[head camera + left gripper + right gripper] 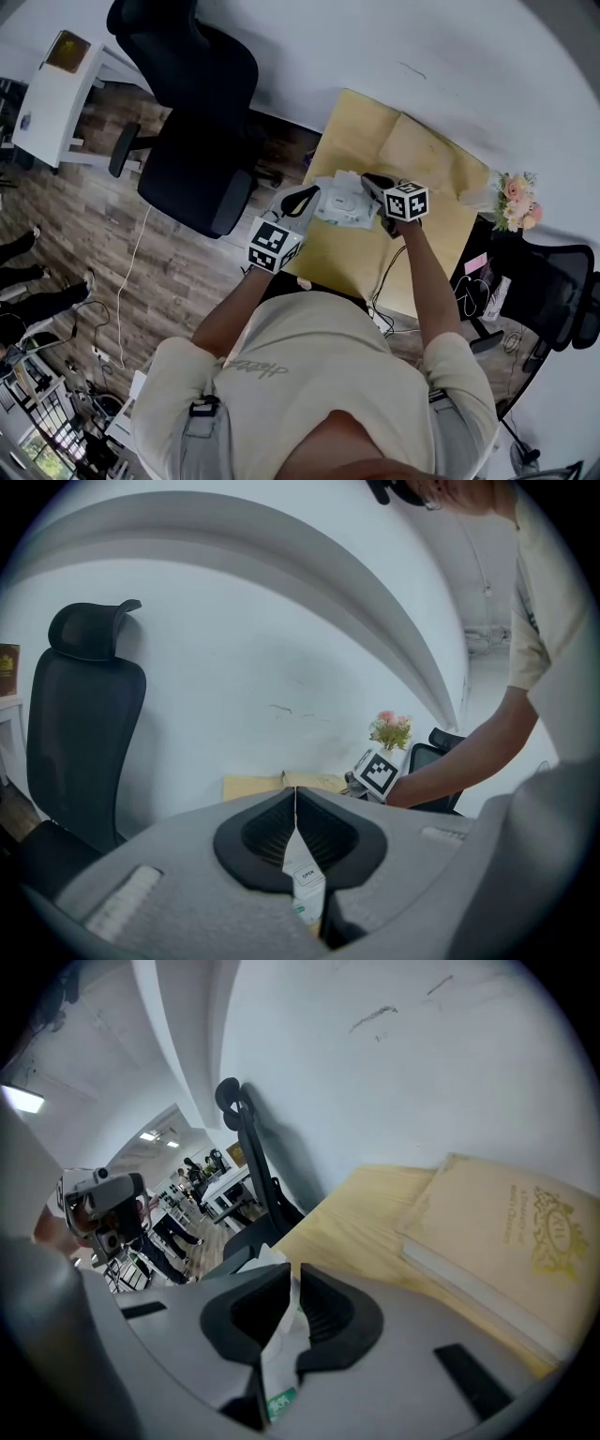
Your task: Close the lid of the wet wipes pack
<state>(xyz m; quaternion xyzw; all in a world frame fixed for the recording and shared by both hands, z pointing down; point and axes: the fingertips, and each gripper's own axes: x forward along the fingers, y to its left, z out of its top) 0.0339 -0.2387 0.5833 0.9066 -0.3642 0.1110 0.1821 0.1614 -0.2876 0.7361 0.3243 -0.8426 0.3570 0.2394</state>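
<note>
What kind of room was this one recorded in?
Most likely an office: a black swivel chair stands beside a wooden desk, and the right gripper view shows further desks and people in a large room beyond.

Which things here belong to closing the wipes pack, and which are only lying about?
Job in hand:
wet wipes pack
left claw, shut on the pack
right claw, shut on the pack

Lying about:
book
flowers
black chair

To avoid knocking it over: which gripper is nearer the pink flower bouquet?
Right. The right gripper grips the white wet wipes pack on the side toward the pink flower bouquet; the left gripper grips its far side.
</note>
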